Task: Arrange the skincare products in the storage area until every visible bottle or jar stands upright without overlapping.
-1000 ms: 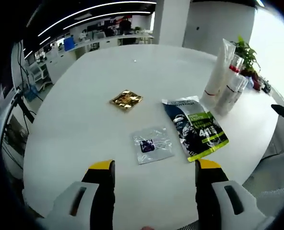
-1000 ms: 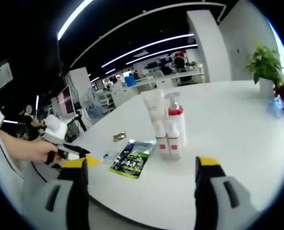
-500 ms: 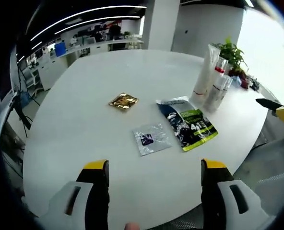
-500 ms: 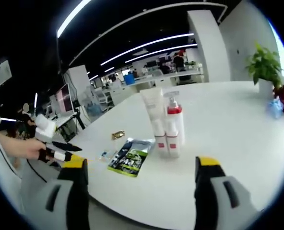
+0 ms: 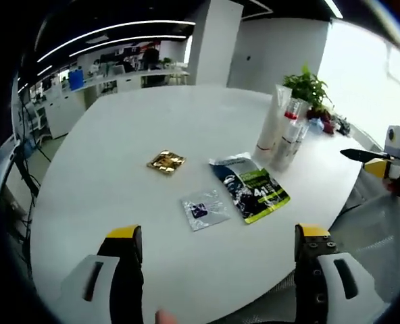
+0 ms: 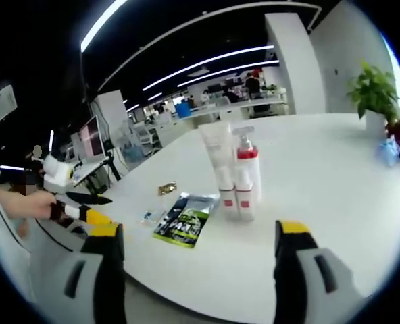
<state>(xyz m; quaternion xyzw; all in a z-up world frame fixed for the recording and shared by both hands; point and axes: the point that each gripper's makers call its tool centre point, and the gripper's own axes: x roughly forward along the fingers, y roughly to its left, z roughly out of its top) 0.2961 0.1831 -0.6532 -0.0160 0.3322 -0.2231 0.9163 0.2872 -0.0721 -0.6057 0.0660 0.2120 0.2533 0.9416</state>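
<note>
A tall white tube [image 5: 269, 127] and a white pump bottle with a red collar [image 5: 287, 138] stand upright, close together, at the far right of the white round table [image 5: 119, 135]. In the right gripper view the tube [image 6: 219, 169] and the pump bottle [image 6: 246, 177] stand a little beyond my jaws. My left gripper [image 5: 218, 233] hangs open over the table's near edge, holding nothing. Off the table's near side, my right gripper [image 6: 200, 229] is open too, with nothing between its jaws. The right gripper [image 5: 376, 162] shows at the right edge of the left gripper view.
A dark green pouch [image 5: 248, 185], a clear sachet [image 5: 203, 208] and a gold sachet [image 5: 165, 162] lie flat mid-table. A potted plant [image 5: 307, 88] stands behind the bottles. A hand holds the left gripper [image 6: 71, 202] at the left. Office desks fill the background.
The left gripper view has pulled back from the table and its jaws have spread a little wider. The right gripper has come further into that view. The products have not moved.
</note>
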